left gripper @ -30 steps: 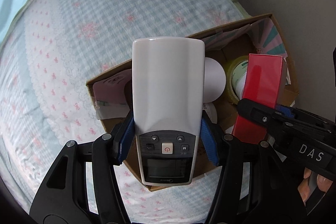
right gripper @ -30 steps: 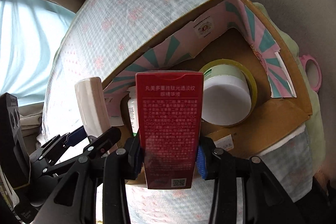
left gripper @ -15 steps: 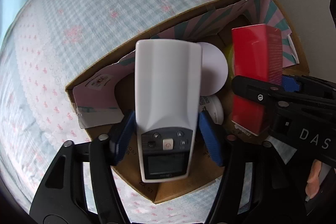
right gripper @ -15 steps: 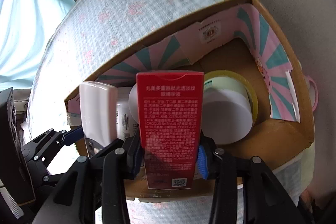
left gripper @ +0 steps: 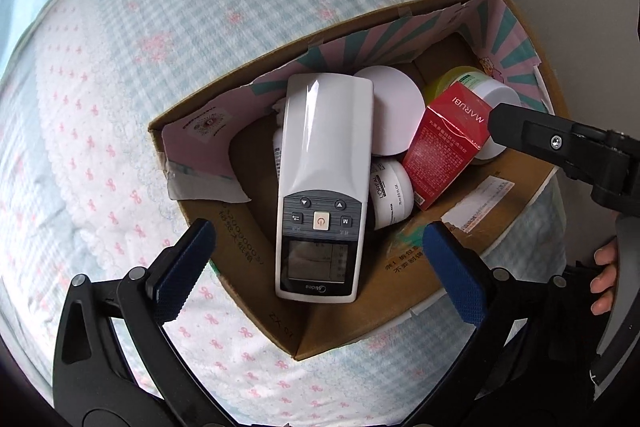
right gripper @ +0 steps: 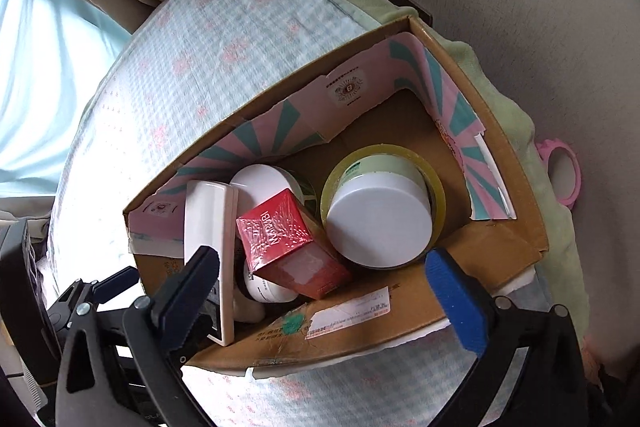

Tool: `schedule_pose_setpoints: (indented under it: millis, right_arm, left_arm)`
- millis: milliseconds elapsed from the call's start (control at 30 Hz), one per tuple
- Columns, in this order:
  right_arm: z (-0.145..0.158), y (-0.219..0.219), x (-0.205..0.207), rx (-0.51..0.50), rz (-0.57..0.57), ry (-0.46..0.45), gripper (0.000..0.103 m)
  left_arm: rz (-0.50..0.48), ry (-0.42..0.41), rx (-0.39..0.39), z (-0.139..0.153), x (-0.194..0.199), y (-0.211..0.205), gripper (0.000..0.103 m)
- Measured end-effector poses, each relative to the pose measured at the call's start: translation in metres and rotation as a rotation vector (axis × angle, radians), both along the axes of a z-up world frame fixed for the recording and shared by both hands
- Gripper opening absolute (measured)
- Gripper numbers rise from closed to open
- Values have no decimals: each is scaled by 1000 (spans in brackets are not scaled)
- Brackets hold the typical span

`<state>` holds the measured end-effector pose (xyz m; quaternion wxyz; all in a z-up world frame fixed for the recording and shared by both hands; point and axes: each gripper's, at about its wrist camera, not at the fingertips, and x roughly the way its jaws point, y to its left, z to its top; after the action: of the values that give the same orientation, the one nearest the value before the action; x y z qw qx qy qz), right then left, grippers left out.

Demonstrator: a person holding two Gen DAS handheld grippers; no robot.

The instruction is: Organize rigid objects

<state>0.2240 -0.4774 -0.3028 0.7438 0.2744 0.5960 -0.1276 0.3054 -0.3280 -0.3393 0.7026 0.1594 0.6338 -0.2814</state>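
Note:
A white remote control (left gripper: 323,183) lies in the cardboard box (left gripper: 360,311), leaning over white jars. It also shows edge-on in the right wrist view (right gripper: 210,259). A red MARUBI carton (left gripper: 448,143) lies tilted in the box beside it, seen too in the right wrist view (right gripper: 288,247). My left gripper (left gripper: 320,275) is open and empty above the box's near corner. My right gripper (right gripper: 324,287) is open and empty above the box (right gripper: 500,255); its black arm (left gripper: 560,143) shows in the left wrist view.
The box also holds a L'Oreal jar (left gripper: 390,197), a round white lid (left gripper: 394,117), and a large white jar inside a yellow tape roll (right gripper: 380,223). The box rests on a checked bedspread (left gripper: 140,67). A pink tape roll (right gripper: 562,173) lies by the wall.
Both grippers opened. The remote dropped from the left gripper into the box, and the red carton dropped from the right gripper and tipped over beside it.

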Motion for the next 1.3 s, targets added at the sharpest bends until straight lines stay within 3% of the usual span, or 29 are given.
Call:
schedule_pose_setpoints:
  millis: [333,533,767,933,1100,1300]
  right_arm:
    - [9,24,11,-44,67,-30,103]
    - [41,45,8,-83,96,-66,103]
    - [118,98,-5,-134,201,-196,103]
    - [196,148,-22,-230,328,-361,103]
    - [261,195,-55,-332,417,-547,103]
    - [298,224,-97,-397,420,-689,103]
  left_arm:
    - [12,-25,-24,20,-11,6,103]
    - [70,-75,-89,66,-30,39,103]
    - [241,-207,-153,153,-61,117,103]
    - [398,-336,-224,224,-90,187,103]
    - [521,-525,-291,287,-129,250,103]
    - [588,-662,-335,325,-176,294,103]
